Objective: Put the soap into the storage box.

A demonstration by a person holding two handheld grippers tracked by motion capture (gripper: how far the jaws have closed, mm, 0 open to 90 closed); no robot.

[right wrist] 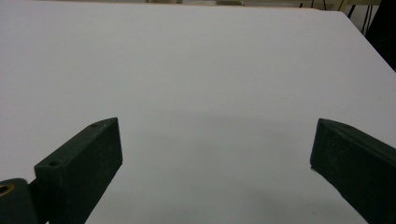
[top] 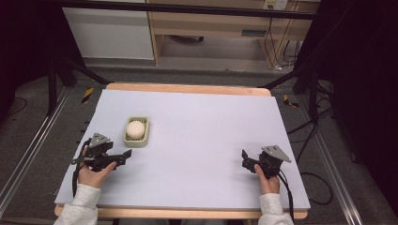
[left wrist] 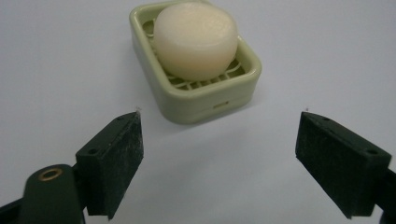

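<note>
A pale green soap dish [top: 137,140] [left wrist: 205,100] sits on the left half of the white table, with a round cream soap bar [top: 135,128] [left wrist: 196,39] lying in it. My left gripper [top: 124,155] [left wrist: 219,154] rests just in front of the dish, jaws wide open and empty, pointing at it. My right gripper [top: 245,159] [right wrist: 217,163] lies near the front right of the table, also open, with bare tabletop between its jaws.
The white tabletop [top: 206,126] has a wooden edge at the back [top: 187,88]. Dark floor, metal rails and cables [top: 309,136] lie around the table. A wooden cabinet [top: 211,28] stands behind.
</note>
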